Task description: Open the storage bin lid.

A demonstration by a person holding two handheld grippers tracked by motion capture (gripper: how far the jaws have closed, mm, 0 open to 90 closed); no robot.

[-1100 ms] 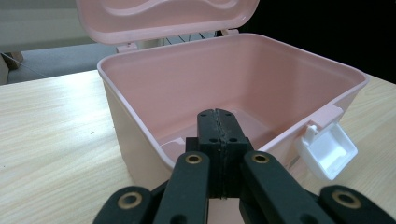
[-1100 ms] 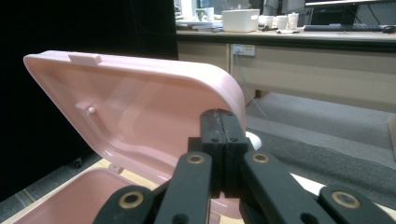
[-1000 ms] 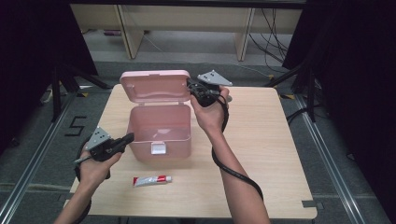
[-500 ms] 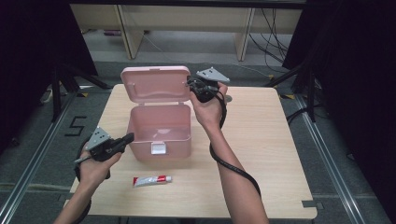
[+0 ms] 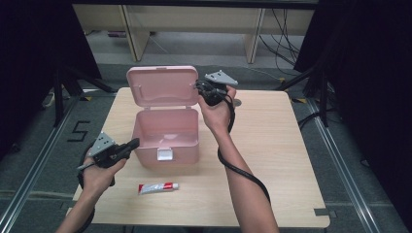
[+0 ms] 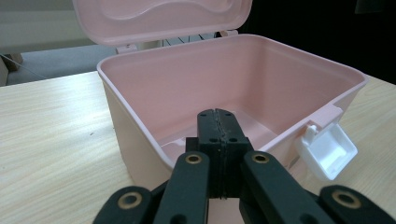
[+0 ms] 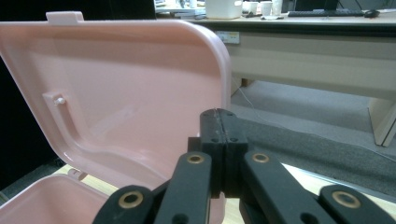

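Pink plastic makes up the storage box (image 5: 165, 136), which sits open near the middle of the wooden table (image 5: 272, 160), its lid (image 5: 163, 86) standing upright behind the empty tub and its white latch (image 5: 164, 154) hanging at the front wall. A small red-and-white tube (image 5: 158, 187) lies flat on the table just in front of the box, apart from it.

The likeliest trouble comes from the right claw (image 5: 200, 88), clenched on nothing, its tips at the lid's right edge; whether they touch the plastic is hard to tell. A push there, off to one side of the hinge, could twist the lid or slide the light box across the smooth table instead of swinging it down, and it may drop hard and trap the latch. The left claw (image 5: 130, 144) is also clamped shut and empty, just beside the box's front left corner, so it braces the tub only if it actually presses the wall. With the box still empty, closing it now would also leave the tube outside.

The right forearm reaches up from the lower edge past the box's right side, wrist bent so the claw points left toward the lid. The left hand (image 5: 99, 167) rests low at the table's left edge, its claw aimed level at the box rim.
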